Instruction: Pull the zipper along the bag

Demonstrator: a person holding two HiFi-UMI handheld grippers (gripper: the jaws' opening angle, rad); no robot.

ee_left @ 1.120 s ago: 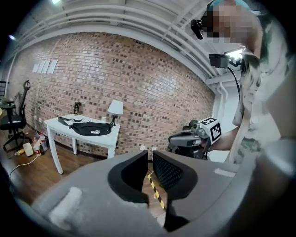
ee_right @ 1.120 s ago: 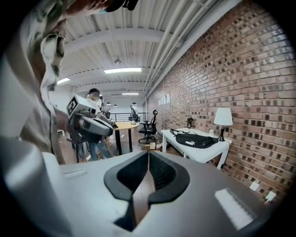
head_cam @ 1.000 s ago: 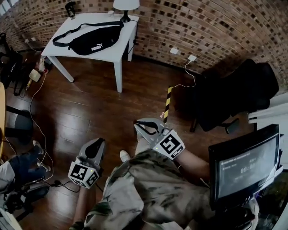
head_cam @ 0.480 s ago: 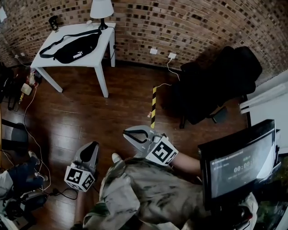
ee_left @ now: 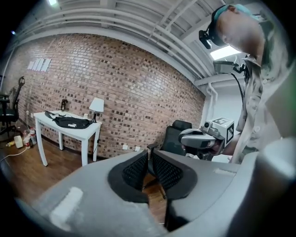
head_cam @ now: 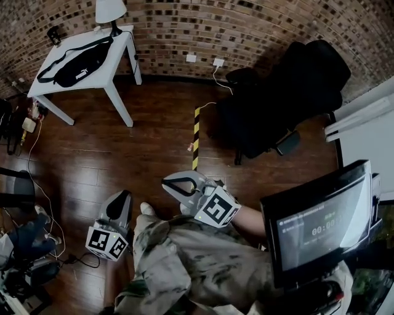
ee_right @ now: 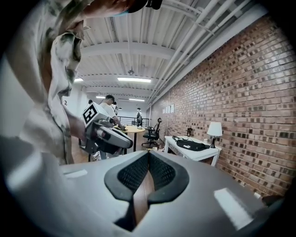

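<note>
Black waist bag point(head_cam: 69, 63) is lying on the white table point(head_cam: 119, 44) in the upper left of the head view, strap looped along its upper edge. A white lamp point(head_cam: 110, 10) is standing at the table's back corner.

Both tongs are sitting low in the frame, well apart from the bag, with a wide stretch of wooden floor point(head_cam: 141, 154) between.
- Left gripper point(head_cam: 120, 200): lower left, jaws narrow, only a thin slit showing at the tips, nothing in it.
- Right gripper point(head_cam: 167, 183): lower centre, tips meeting, nothing held.

In the left gripper view the bag is showing far off at mid left. In the right gripper view it is showing at mid right, against the brick wall point(head_cam: 246, 24).

Room for moving:
- The floor towards the table is lying open.
- A yellow-and-black striped strip point(head_cam: 196, 138) is running up the middle of the floor.
- A black office chair point(head_cam: 289, 86) is crowding the upper right.
- Cables and gear point(head_cam: 24, 123) are trailing along the left edge.
- A monitor point(head_cam: 320, 221) is standing at lower right, close by the person's sleeve point(head_cam: 203, 271).

Writing:
- A small white logo is showing on the bag, too small to read.
- The monitor is showing pale digits with a colon, not legible.
- Each gripper is carrying a cube with black-and-white square markers.
</note>
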